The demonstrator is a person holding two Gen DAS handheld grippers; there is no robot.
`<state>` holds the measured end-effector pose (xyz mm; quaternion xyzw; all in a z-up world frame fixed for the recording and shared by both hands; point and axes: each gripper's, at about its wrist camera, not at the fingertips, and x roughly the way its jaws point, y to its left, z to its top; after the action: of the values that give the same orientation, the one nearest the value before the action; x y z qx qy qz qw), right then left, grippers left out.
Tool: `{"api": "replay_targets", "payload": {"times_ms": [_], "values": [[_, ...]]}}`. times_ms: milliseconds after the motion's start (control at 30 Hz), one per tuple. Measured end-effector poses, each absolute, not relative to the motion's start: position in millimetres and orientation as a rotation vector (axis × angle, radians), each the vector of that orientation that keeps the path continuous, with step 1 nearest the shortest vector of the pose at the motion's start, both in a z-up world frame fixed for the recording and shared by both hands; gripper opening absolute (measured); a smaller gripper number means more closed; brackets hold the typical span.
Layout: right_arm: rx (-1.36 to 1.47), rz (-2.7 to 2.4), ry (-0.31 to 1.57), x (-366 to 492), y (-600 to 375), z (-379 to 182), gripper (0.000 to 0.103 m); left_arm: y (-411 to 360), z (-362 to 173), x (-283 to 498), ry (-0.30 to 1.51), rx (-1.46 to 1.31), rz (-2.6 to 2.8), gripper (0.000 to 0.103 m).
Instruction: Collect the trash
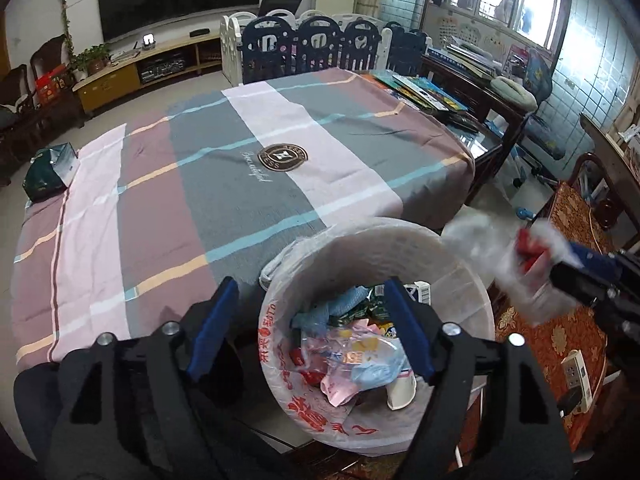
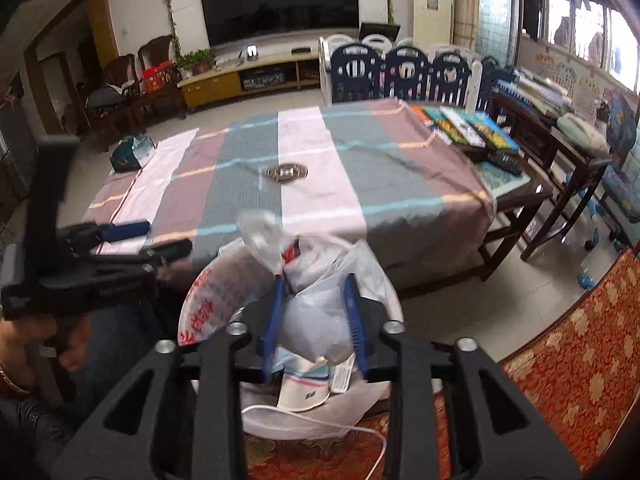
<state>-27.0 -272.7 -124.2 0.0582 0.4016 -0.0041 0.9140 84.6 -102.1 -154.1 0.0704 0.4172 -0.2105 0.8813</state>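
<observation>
Left wrist view: the left gripper (image 1: 308, 320) is hanging over the waste bin (image 1: 476, 280) at lower centre of the frame, its blue-padded tongs standing wide apart with nothing between them. One pad is sitting left of the bin rim, the other over the bin's inside. The bin is lined with a white bag printed in red, and is holding mixed trash (image 1: 352, 352): wrappers, clear plastic film, blue cloth-like scraps, a paper cup lying near the right side.

At right of the same frame, the right gripper (image 1: 540, 256) is reaching in with a crumpled clear plastic bag (image 1: 484, 240), blurred, hanging just above the bin's right rim. A red scrap is showing near its pads.

Right wrist view: the plastic bag (image 2: 316, 304) is bulging between the right gripper's (image 2: 316, 320) two blue pads at centre frame. The pads are part-way apart; whether they are still pressing on the bag I cannot tell, since the frame is blurred. The bin's liner and a paper cup are showing directly beneath the bag. The left gripper is appearing at left of the frame, held in a hand (image 2: 60, 340).

Beyond the bin, a table is lying under a striped cloth (image 1: 240, 160). A green packet (image 1: 48, 172) is sitting at its far left corner, well apart from the bin.
</observation>
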Motion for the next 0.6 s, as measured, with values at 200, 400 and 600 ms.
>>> {"api": "replay_targets", "payload": {"times_ms": [200,400,600], "values": [[0.127,-0.014,0.752,-37,-259,-98,0.089,-74,-113,65,0.746,0.186,-0.263,0.092],[0.114,0.018,0.66,-51,-238,-56,0.097,-34,-59,40,0.661,0.106,-0.165,0.099],[0.021,0.032,0.648,-58,-207,-37,0.097,-12,-28,16,0.625,0.047,-0.104,0.1]]}}
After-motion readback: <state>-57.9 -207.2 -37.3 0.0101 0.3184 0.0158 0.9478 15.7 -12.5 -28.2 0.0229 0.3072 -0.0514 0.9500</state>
